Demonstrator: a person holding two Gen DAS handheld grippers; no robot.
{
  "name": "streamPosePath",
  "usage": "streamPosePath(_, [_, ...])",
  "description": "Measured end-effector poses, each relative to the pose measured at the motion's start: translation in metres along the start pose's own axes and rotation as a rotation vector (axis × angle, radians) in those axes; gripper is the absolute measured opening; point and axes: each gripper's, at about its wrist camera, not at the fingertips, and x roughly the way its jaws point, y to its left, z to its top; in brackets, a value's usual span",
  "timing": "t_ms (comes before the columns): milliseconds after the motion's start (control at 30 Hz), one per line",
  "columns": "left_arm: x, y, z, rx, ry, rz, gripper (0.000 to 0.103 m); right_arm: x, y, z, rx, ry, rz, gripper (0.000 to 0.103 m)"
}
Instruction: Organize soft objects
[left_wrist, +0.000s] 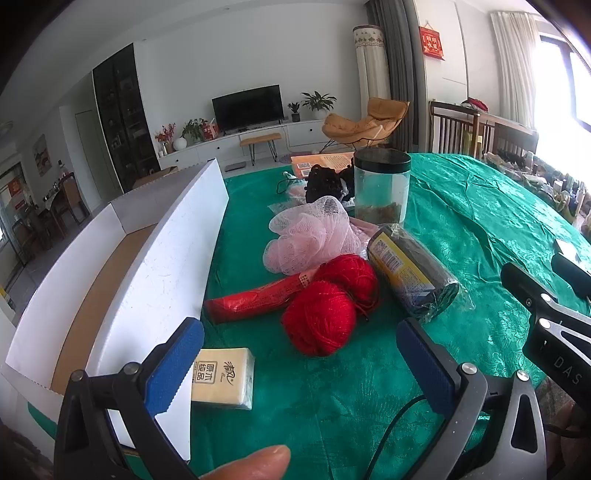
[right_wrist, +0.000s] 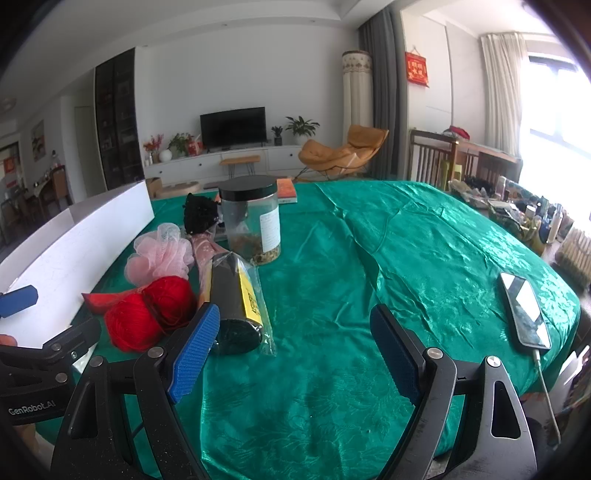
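Observation:
On the green-clothed table (left_wrist: 461, 221) lies a heap: two red yarn balls (left_wrist: 319, 317) (right_wrist: 136, 325), a pink mesh pouf (left_wrist: 310, 236) (right_wrist: 159, 254), a red wrapped roll (left_wrist: 251, 299), a dark roll in clear plastic (left_wrist: 413, 273) (right_wrist: 236, 299) and a black fuzzy item (left_wrist: 325, 181). My left gripper (left_wrist: 301, 365) hangs open just short of the yarn. A tissue pack (left_wrist: 223, 378) lies beside its left pad, unpressed. My right gripper (right_wrist: 295, 354) is open over bare cloth, right of the dark roll, with nothing between its pads.
A white cardboard box (left_wrist: 162, 266) (right_wrist: 74, 243) stands open along the table's left side. A clear jar with a black lid (left_wrist: 382, 188) (right_wrist: 253, 221) stands behind the heap. A phone on a cable (right_wrist: 524, 314) lies far right. A fingertip (left_wrist: 255, 465) shows at the bottom.

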Motion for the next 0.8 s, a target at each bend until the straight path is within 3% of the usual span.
streamPosePath(800, [0.0032, 0.0017, -0.0075, 0.006, 0.017, 0.005, 0.103, 0.0009, -0.0002, 0.0003, 0.003, 0.002, 0.001, 0.086])
